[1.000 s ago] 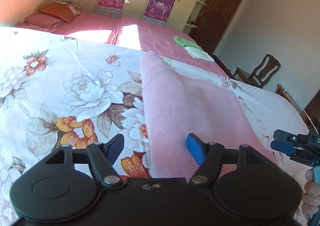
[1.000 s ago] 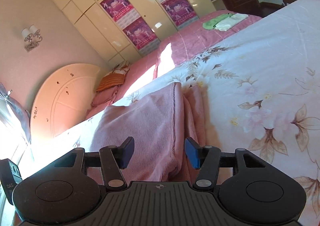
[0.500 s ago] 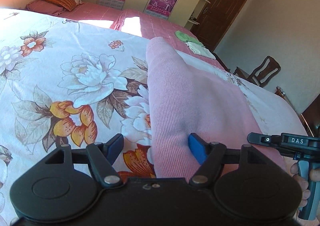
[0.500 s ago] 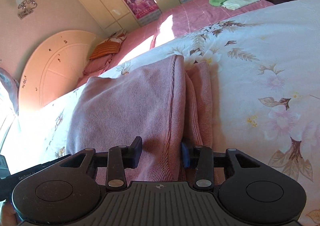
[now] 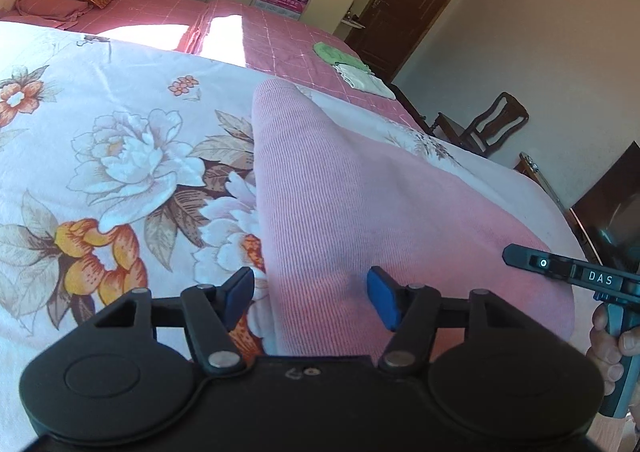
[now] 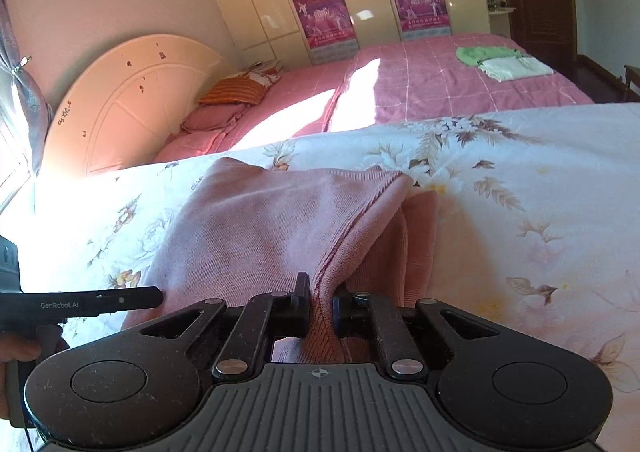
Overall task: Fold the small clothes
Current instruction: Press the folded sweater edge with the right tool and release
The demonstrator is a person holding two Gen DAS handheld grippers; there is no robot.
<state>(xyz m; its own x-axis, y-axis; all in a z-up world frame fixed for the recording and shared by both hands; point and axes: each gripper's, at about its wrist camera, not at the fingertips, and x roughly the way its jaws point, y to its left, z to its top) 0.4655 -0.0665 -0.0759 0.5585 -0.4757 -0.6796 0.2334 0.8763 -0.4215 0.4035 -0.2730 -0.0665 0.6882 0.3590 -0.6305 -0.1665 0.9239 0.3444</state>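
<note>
Pink ribbed garment on a white quilt printed with orange, seemingly brown-leaved flowers.

My left gripper is matte black plastic with round hubs, silver pivot screws and blue-padded fingers. My right gripper has a ribbed grey top (stamped with a small crosshair mark) and dusty black linkages.

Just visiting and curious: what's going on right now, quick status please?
Right gripper closing, pinching the pink ribbed knit garment at its near edge. Left gripper closing around its other side, not gripping yet. Nothing in the way on the floral bedspread.
</note>
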